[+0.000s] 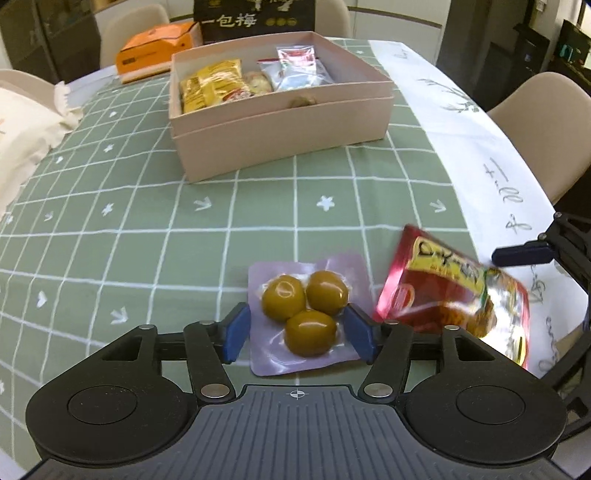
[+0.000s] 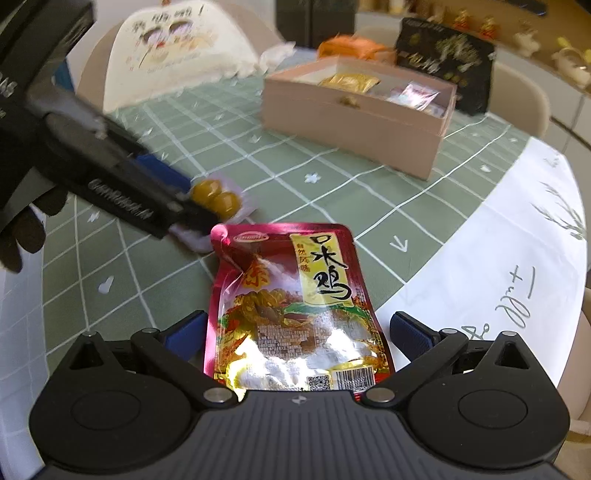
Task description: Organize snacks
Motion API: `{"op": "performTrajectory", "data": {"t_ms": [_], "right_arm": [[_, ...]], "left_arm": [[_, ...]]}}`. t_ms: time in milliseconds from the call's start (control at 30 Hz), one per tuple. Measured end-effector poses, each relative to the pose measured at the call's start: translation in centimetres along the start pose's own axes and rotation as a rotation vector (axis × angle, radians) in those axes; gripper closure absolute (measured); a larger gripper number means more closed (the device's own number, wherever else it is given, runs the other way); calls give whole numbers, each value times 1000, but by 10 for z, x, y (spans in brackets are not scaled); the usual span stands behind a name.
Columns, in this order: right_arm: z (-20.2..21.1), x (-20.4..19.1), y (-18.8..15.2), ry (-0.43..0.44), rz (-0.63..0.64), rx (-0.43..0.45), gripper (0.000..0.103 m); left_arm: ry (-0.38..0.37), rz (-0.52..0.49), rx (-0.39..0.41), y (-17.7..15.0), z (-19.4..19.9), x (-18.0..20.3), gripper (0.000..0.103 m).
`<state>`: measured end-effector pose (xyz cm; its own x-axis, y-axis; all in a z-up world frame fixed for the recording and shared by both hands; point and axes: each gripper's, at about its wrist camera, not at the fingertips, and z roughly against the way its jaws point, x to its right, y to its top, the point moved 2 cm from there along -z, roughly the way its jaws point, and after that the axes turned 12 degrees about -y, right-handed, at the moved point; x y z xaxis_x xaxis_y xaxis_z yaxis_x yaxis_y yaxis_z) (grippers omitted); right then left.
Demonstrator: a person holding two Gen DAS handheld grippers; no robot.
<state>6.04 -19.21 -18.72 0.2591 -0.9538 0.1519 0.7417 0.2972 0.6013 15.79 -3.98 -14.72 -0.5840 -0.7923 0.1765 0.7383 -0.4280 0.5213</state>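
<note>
near the pink box (image 1: 280, 125), the left gripper (image 1: 297, 332) stands open around the flat olive pack (image 1: 304, 314) on the green cloth (image 1: 147, 229), and the right gripper (image 2: 295, 336) gapes astride the red pouch (image 2: 291, 295) just beside it.

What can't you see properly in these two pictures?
- Red snack pouch: its bottom edge is hidden under the right gripper body in the right wrist view; blurred in the left wrist view.
- Pack of three green plums: partly covered by the left gripper in the right wrist view.
- Pink box: the floor under its snacks is hidden by the near wall in both views.
- Black box behind it: cut off by the top edge, left wrist view.
</note>
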Motion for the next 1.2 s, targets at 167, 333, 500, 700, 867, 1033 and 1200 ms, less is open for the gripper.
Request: {"op": "performTrajectory", "data": {"t_ms": [167, 333, 500, 700, 867, 1033, 1200], "right_arm": [[-8, 20, 15, 16, -93, -62, 0], [-14, 6, 25, -25, -4, -55, 24], [21, 10, 29, 2, 42, -25, 70], [30, 23, 23, -11, 36, -14, 67], [28, 38, 12, 12, 2, 48, 14], [9, 44, 15, -12, 119, 54, 12], [-13, 58, 23, 102, 29, -4, 12]], "left_arm": [[6, 44, 44, -2, -1, 1, 39], [29, 126, 43, 4, -4, 0, 39], [72, 152, 26, 10, -9, 4, 36], [93, 162, 43, 9, -11, 7, 36], [105, 152, 124, -4, -7, 11, 36], [109, 199, 154, -20, 5, 9, 47], [127, 232, 141, -50, 25, 11, 47]]}}
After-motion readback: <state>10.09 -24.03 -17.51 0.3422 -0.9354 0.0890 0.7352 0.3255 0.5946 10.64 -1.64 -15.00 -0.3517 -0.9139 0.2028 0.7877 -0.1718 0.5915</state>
